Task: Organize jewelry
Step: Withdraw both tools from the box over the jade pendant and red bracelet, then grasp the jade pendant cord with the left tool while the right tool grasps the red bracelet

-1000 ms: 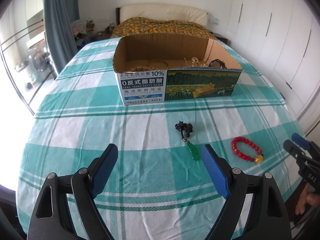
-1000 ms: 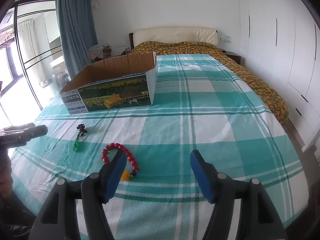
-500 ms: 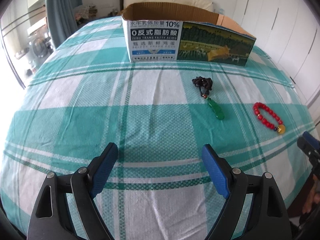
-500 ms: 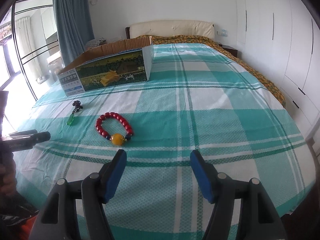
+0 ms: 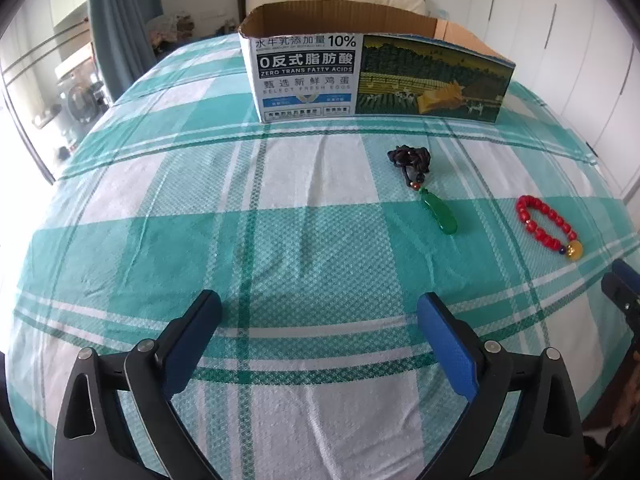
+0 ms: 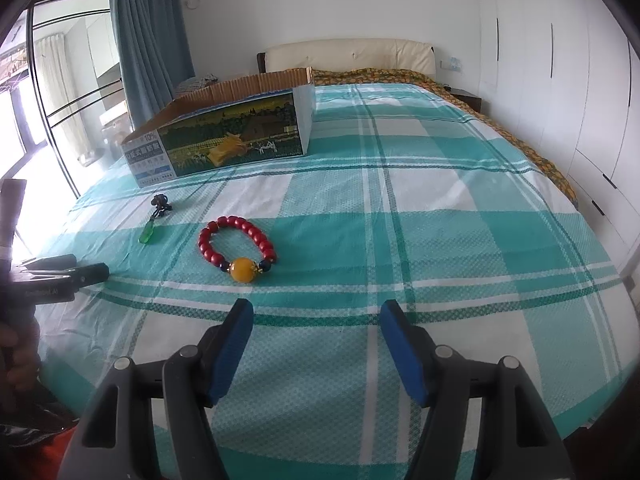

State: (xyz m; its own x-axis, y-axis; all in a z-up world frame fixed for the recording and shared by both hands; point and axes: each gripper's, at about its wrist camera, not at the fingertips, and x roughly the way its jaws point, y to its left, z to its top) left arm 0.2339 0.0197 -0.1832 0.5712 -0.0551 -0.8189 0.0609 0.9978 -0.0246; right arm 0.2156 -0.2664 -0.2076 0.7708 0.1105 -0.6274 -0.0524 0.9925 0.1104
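Bracelet (image 6: 236, 246) and pendant (image 5: 438, 212) lie apart on bed (image 5: 280, 240); bare sheet around. Left tool (image 5: 320, 312) opening, empty; right tool (image 6: 316, 312) wide, empty.

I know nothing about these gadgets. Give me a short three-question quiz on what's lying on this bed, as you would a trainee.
1. True or false: the red bead bracelet lies inside the cardboard box.
2. Which piece lies nearer the box: A) the green pendant on its dark cord, B) the bracelet?
3. Fill in: the bracelet's one big bead is ____ in colour.

Key:
1. False; it lies on the checked bedspread, in front of the box.
2. A.
3. Yellow. It is the bead nearest the right gripper, whose jaws hold nothing; the left gripper is opening, also with nothing between its jaws.
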